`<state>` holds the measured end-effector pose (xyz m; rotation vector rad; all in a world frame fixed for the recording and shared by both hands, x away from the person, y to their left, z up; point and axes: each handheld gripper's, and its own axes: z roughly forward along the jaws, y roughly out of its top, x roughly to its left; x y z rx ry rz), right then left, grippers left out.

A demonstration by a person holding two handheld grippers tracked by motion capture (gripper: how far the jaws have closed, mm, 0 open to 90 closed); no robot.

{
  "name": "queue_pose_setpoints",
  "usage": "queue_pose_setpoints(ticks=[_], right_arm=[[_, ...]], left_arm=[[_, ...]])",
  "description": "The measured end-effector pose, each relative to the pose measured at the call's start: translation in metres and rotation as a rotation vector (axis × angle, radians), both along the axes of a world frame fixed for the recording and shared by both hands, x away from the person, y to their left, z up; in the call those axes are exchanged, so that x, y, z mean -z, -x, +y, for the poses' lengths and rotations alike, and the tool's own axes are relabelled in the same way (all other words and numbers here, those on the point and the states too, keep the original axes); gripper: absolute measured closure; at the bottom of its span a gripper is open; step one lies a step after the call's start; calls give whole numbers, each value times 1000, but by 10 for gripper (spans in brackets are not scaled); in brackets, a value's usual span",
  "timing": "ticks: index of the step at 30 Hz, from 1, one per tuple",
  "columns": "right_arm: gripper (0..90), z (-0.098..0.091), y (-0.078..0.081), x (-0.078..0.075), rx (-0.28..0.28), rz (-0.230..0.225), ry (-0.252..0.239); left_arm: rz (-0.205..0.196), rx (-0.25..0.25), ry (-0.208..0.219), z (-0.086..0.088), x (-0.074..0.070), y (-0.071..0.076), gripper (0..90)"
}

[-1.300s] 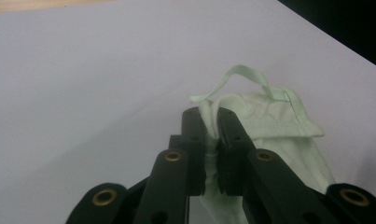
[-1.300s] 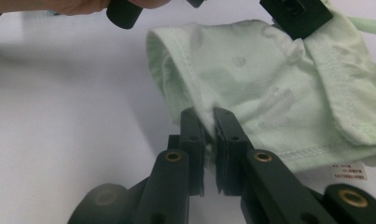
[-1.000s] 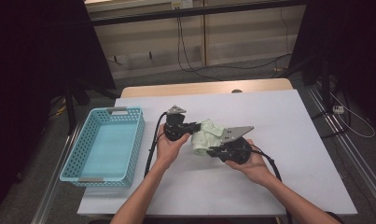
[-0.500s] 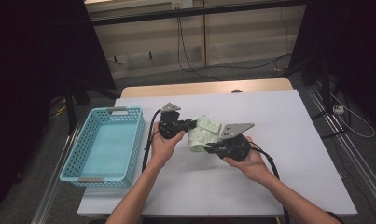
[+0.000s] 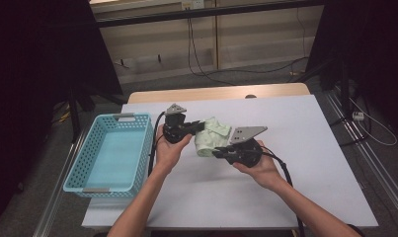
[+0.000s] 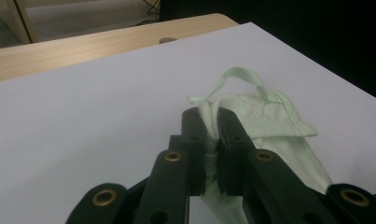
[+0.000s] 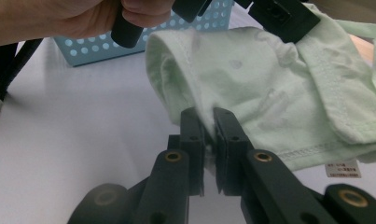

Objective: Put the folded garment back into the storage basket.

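A small pale green garment point(image 5: 210, 138) is held up between the two grippers over the white table point(image 5: 295, 148), near its middle. My left gripper point(image 5: 199, 126) is shut on the garment's upper edge point(image 6: 251, 116), with cloth pinched between its black jaws. My right gripper point(image 5: 217, 153) is shut on the lower edge of the same garment point(image 7: 251, 88). A white label point(image 7: 343, 169) hangs at the hem in the right gripper view. The left hand point(image 7: 73, 18) and its gripper appear at the top of that view.
A light blue plastic basket point(image 5: 110, 153) stands at the table's left edge, with nothing in it. A wooden strip point(image 5: 211, 93) runs along the table's far side. Cables trail from both grippers towards the person.
The left gripper has risen a little and shifted left with the garment's edge, so the cloth hangs more stretched between the grippers. The right gripper has hardly moved.
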<state>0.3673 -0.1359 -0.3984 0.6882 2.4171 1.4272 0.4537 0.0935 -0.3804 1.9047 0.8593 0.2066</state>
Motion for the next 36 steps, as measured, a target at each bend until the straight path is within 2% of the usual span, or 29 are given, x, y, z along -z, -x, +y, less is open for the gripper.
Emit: queue_pose_setpoints(ticks=[11, 16, 21, 29, 36], right_arm=[[836, 6, -2, -8, -15, -14, -14], [836, 11, -3, -15, -23, -30, -16], [836, 18, -6, -19, -32, -36, -23], [836, 31, -7, -22, -51, -48, -35], [836, 44, -8, -25, -78, -53, -33]], left_arm=[[-16, -24, -9, 8, -8, 2, 833], [-23, -33, 9, 14, -14, 0, 833], [-22, -46, 21, 20, -17, 0, 833], [-37, -61, 4, 34, -24, 3, 833], [-40, -75, 22, 46, -28, 5, 833]])
